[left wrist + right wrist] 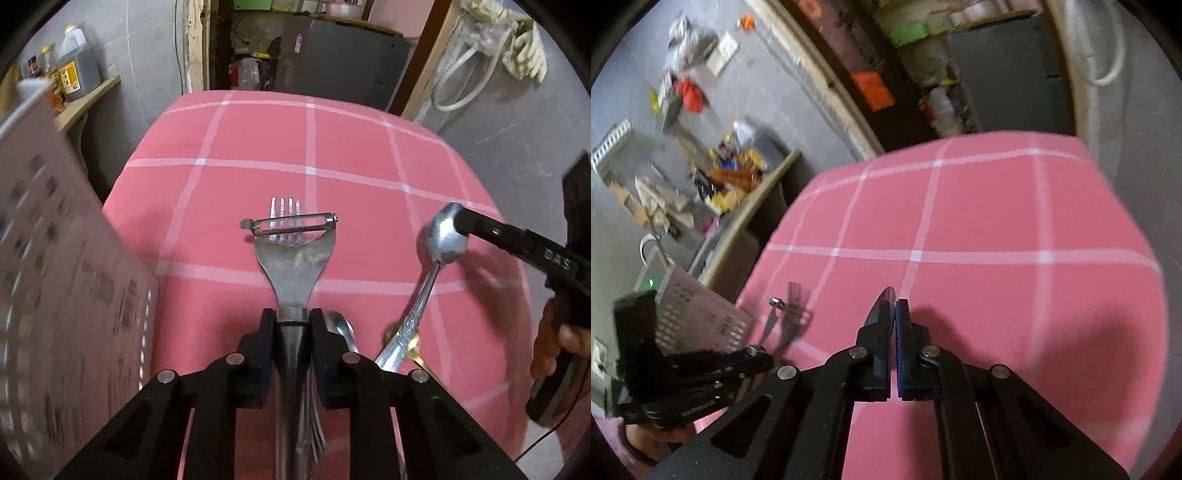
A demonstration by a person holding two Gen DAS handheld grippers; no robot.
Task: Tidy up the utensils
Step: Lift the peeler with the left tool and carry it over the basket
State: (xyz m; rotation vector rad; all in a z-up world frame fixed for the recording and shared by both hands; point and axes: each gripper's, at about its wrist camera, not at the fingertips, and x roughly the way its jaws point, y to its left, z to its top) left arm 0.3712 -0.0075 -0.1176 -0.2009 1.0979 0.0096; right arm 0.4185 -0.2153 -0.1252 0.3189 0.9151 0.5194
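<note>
While both grippers clamp, one peeler (293,258), one fork (284,208), two spoons (445,236).

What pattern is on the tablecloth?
Pink with a grid of thin white lines, a windowpane check; the tablecloth shows best in the left wrist view.

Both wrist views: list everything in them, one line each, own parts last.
Peeler: one, steel, clamped by its handle.
Fork: one, silver, on the cloth under the peeler's blade.
Spoon: one, silver, gripped at its bowl.
Second spoon: one, silver, lying beside the left fingers.
Basket: one, pale perforated, table's left edge.
Tablecloth: one, pink, white checks.
Left gripper: black, shut on peeler.
Right gripper: black, shut on spoon.
Hand: one, holding the right gripper.
</note>
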